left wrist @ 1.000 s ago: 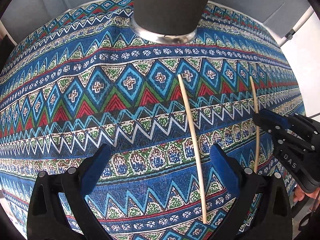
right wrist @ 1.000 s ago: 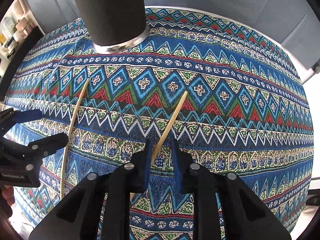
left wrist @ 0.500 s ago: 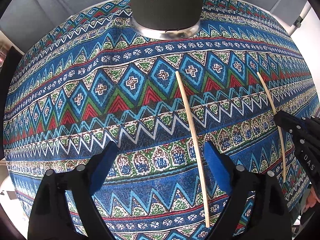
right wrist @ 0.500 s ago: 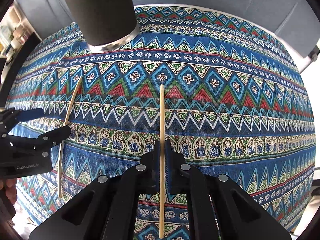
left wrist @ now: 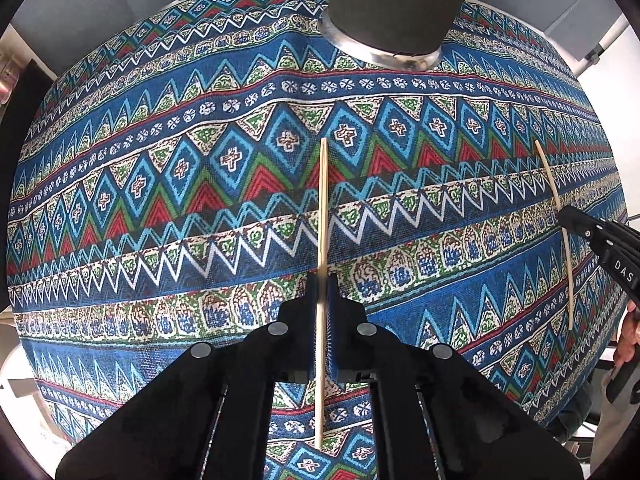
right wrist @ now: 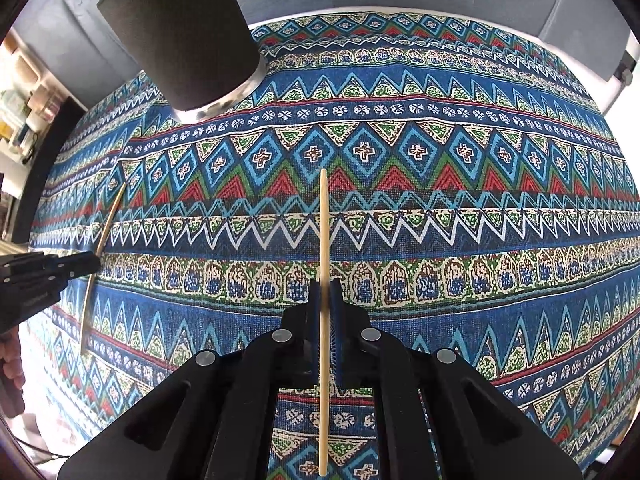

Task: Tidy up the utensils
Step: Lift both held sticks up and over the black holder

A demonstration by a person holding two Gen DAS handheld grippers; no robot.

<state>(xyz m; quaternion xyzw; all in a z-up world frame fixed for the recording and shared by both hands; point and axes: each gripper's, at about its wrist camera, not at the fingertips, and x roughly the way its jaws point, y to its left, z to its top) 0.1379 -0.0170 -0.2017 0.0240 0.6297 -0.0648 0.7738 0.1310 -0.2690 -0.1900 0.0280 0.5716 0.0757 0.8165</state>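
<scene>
Each gripper holds one wooden chopstick. My left gripper (left wrist: 322, 280) is shut on a chopstick (left wrist: 322, 208) that points away along the fingers. My right gripper (right wrist: 325, 286) is shut on the other chopstick (right wrist: 324, 224) in the same way. Each pair shows at the other view's edge: the right gripper (left wrist: 600, 236) with its chopstick (left wrist: 554, 192), the left gripper (right wrist: 52, 270) with its chopstick (right wrist: 106, 232). A dark cylindrical utensil holder (left wrist: 396, 4) with a metal base stands at the far side, also in the right wrist view (right wrist: 184, 36).
A patterned blue, red and green tablecloth (left wrist: 160, 208) covers the round table, also in the right wrist view (right wrist: 480, 208). A grey wall lies behind. A hand (left wrist: 628, 340) shows at the right edge. Shelves (right wrist: 24, 108) stand at far left.
My left gripper has closed on the chopstick that lay between its open fingers. My right gripper, shut on its chopstick half a second ago, has lifted it; the holder looks nearer in both views.
</scene>
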